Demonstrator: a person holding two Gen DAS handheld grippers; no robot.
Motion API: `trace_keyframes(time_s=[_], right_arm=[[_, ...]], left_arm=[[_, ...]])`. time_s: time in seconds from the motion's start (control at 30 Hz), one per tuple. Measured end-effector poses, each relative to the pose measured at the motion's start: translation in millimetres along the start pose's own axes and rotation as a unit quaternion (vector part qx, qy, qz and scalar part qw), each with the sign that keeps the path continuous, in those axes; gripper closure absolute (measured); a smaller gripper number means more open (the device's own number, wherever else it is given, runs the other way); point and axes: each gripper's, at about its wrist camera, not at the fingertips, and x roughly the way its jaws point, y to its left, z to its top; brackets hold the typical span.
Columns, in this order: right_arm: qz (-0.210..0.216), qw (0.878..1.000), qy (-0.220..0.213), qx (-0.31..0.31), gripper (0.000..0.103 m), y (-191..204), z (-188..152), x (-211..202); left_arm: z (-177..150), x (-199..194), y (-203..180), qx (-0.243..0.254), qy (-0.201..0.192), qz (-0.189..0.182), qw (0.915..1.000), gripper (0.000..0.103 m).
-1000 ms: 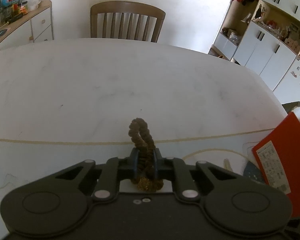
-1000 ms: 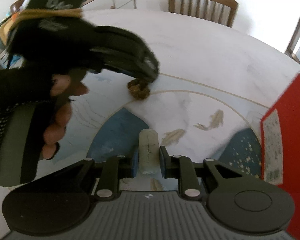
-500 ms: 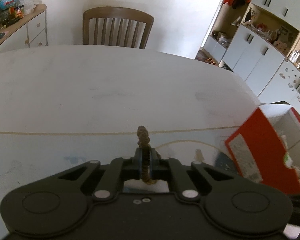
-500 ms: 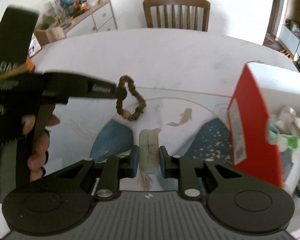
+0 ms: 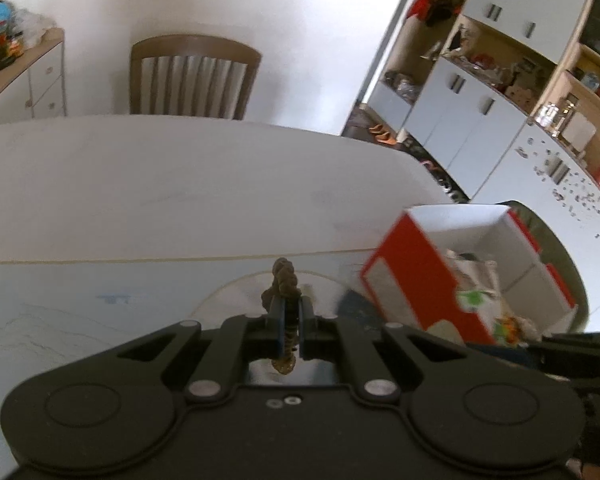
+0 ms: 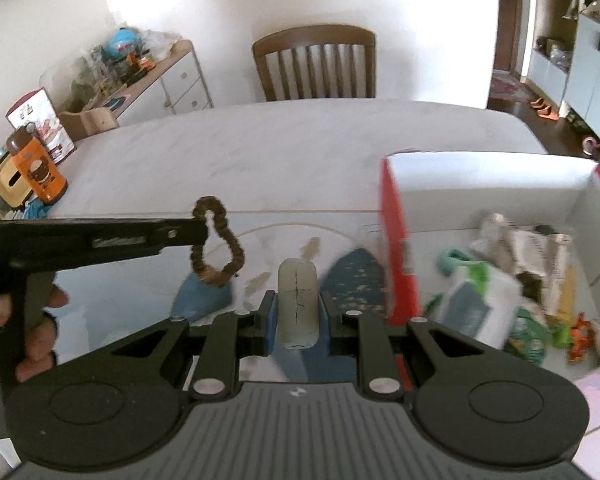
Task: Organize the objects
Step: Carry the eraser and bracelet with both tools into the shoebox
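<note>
My left gripper (image 5: 287,312) is shut on a brown braided loop (image 5: 285,280) and holds it in the air above the table. In the right wrist view the same brown braided loop (image 6: 217,248) dangles from the left gripper (image 6: 201,232) at centre left. My right gripper (image 6: 298,310) is shut on a pale grey-green cylinder (image 6: 298,304) with a cracked surface. A red box with a white inside (image 6: 396,248) stands to the right, holding several packets and small items. The red box (image 5: 416,272) lies to the right of the left gripper.
The white table (image 6: 284,152) has a blue fish-patterned mat (image 6: 356,272) below the grippers. An orange bottle (image 6: 38,168) and a tissue box stand at its left edge. A wooden chair (image 6: 316,64) is at the far side. A hand (image 6: 40,340) holds the left gripper.
Both grippers have risen and swung right, so the red box and its contents have come into view. The loop now hangs clear of the table. Both grips are unchanged.
</note>
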Motion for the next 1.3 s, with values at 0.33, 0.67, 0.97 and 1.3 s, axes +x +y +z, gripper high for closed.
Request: trace_keyframes(time_s=[0.33,0.67,0.97,1.3], right_arm=[[-0.012,0.999,-0.029,0.015,0.082,-53,2,-35],[-0.012,0.999,-0.046,0.019,0.082,-112,-3,-58],[-0.025,0.998,-0.055,0.017,0.082,-168,-5,-67],[-0.040,0.998,-0.051,0.015,0.082,-213,-6,-60]], left_arm=[[1,-15,-66,0.029,-0.011,-0.023,0.9993,0.099],[8,-15,-135,0.055,-0.032,-0.030,0.9975,0.099],[16,-5,-187,0.075,-0.043,-0.037,0.9956,0.099],[18,19,-228,0.088,-0.031,-0.060,0.9938,0.099]])
